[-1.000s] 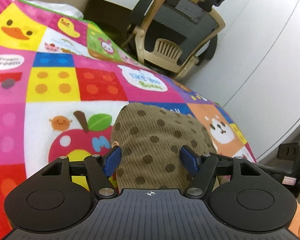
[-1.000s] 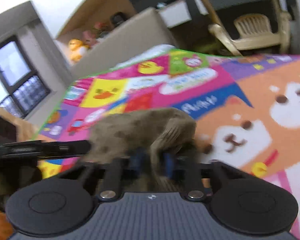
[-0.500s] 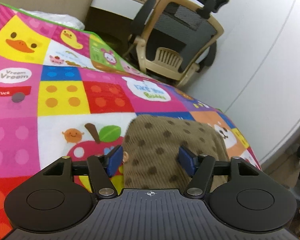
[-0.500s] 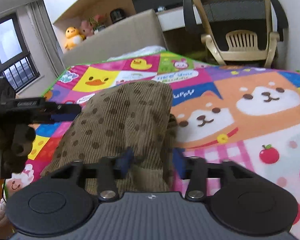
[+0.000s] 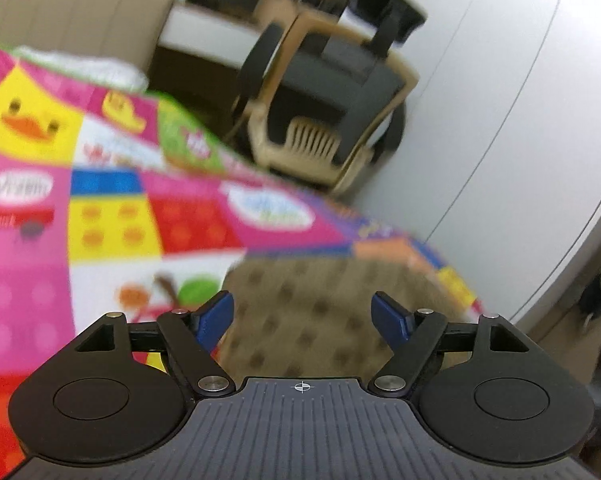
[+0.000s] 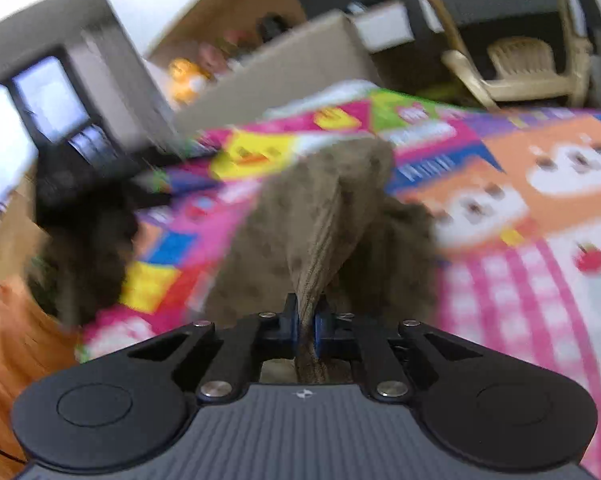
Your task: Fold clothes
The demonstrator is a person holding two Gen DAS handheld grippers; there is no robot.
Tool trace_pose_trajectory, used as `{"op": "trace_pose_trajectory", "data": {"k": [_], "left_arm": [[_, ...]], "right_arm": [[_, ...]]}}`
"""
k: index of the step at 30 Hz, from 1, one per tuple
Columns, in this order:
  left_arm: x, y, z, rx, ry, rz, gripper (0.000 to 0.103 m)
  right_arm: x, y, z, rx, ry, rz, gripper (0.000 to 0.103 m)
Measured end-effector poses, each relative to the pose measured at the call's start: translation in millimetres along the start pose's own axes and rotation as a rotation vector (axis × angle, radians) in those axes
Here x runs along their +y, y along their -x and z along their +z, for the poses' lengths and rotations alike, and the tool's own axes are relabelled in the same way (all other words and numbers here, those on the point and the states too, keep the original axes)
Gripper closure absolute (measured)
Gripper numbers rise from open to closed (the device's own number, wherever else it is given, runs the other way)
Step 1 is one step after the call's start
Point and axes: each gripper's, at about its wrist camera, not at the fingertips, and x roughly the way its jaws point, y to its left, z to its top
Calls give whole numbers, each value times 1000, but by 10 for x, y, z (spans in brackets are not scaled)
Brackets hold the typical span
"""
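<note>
Left wrist view: bare play mat (image 5: 112,216) from 9 to 12 o'clock, open for passage. Office chair (image 5: 332,92) at 12–1 o'clock off the mat's far edge; white wall (image 5: 520,100) bounds 2–3 o'clock. Brown spotted garment (image 5: 320,312) lies between the left gripper's (image 5: 303,314) spread fingers.

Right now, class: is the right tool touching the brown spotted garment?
Touching. The right wrist view shows the right tool shut on a pinched ridge of the brown spotted garment, cloth squeezed between its blue pads.
</note>
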Motion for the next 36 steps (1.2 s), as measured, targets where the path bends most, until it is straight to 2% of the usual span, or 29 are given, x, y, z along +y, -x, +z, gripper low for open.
{"op": "trace_pose_trajectory", "data": {"k": [2,5,7,8,9,11,14,18,21,23,24,26,27,34,36], "left_arm": [[-64,-25,35,-8,-4,-48,21],[-199,-224,-33,56,-31,-107,23],[-265,-425,-123,123,-62,-102,22],[-291,-519,-163,149,-81,-94,22],[-301,-597,-192,162,-105,-75,22],[-318,-677,-220,173,-134,-61,21],[-392,-687,-258,180,-192,-41,18],[-501,-687,-373,168,-281,-18,14],[-533,-688,-393,166,-303,-9,13],[-537,-681,-400,167,-310,-8,13],[-539,-677,-403,167,-314,-7,13],[-544,-670,-409,168,-322,-6,13],[-543,-666,-412,167,-324,-7,13],[-510,-598,-405,143,-310,-31,13],[-529,-503,-385,143,-296,-33,13]], "right_arm": [[-116,-61,-86,27,-42,-23,96],[-102,-64,-77,19,-5,-26,95],[-33,-30,-28,9,63,-36,93],[4,-12,-2,5,99,-41,86],[16,27,42,-10,120,-41,73],[21,125,148,-49,146,-35,60],[-19,245,365,-123,155,-36,57],[-67,117,754,-193,155,-63,57],[-145,-235,1076,-169,100,-24,57],[-181,-538,1201,-112,91,-1,57],[-183,-686,1207,-78,102,-7,57],[-166,-982,1143,-3,151,-80,56],[-161,-1040,1096,6,168,-94,55],[-81,-983,924,12,224,-152,54],[-73,-902,854,13,242,-177,43]]}}
